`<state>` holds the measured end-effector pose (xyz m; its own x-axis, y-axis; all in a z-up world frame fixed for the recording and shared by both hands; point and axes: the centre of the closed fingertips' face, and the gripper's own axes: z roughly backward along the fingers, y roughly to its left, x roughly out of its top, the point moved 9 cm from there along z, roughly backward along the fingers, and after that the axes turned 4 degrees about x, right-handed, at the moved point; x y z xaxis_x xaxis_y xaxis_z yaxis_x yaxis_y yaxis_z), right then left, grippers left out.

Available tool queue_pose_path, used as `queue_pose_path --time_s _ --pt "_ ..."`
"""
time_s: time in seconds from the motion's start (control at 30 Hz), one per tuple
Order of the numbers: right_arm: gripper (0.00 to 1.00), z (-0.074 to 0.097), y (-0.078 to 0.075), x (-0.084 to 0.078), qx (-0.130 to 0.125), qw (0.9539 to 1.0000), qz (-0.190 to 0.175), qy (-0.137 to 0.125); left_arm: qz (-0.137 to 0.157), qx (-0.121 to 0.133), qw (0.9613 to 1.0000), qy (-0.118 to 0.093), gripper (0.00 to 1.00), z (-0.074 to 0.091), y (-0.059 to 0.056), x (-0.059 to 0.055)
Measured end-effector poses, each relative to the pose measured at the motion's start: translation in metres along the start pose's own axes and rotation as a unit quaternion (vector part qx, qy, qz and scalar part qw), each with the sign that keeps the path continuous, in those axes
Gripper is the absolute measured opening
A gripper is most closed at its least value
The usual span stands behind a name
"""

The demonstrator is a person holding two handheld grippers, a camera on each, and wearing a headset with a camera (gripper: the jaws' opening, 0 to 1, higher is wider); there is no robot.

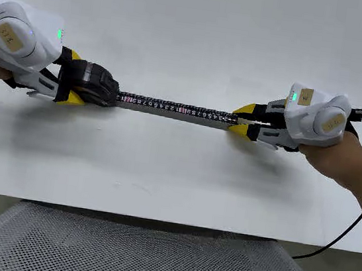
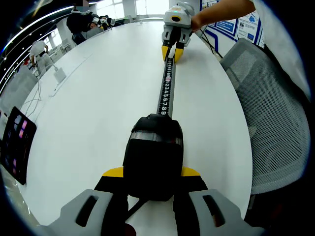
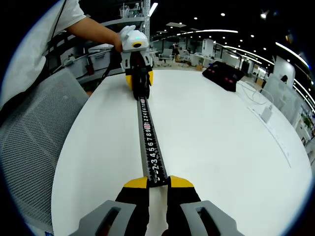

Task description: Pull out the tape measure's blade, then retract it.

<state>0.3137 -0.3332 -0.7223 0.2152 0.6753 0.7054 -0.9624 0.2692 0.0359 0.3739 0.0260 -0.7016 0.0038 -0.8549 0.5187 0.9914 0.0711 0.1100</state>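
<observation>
Running tape measure [image 1: 95, 84] to right gripper [image 1: 242, 119], blade [image 1: 171, 107] inside table [image 1: 162, 173] edges

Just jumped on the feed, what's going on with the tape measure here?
A person is working a tape measure with two handheld grippers at a white table. The left gripper is clamped on the black case, and the right gripper pinches the free end of the blade. The blade is out, stretched straight between them, low over the tabletop, and not yet retracted.
</observation>
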Motion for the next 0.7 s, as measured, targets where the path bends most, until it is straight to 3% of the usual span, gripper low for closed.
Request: queue_pose_path --time_s 0.7 --pt "0.09 0.009 0.002 -0.013 0.002 0.9998 -0.013 0.011 -0.004 0.003 1.0000 0.004 0.30 0.000 -0.001 0.001"
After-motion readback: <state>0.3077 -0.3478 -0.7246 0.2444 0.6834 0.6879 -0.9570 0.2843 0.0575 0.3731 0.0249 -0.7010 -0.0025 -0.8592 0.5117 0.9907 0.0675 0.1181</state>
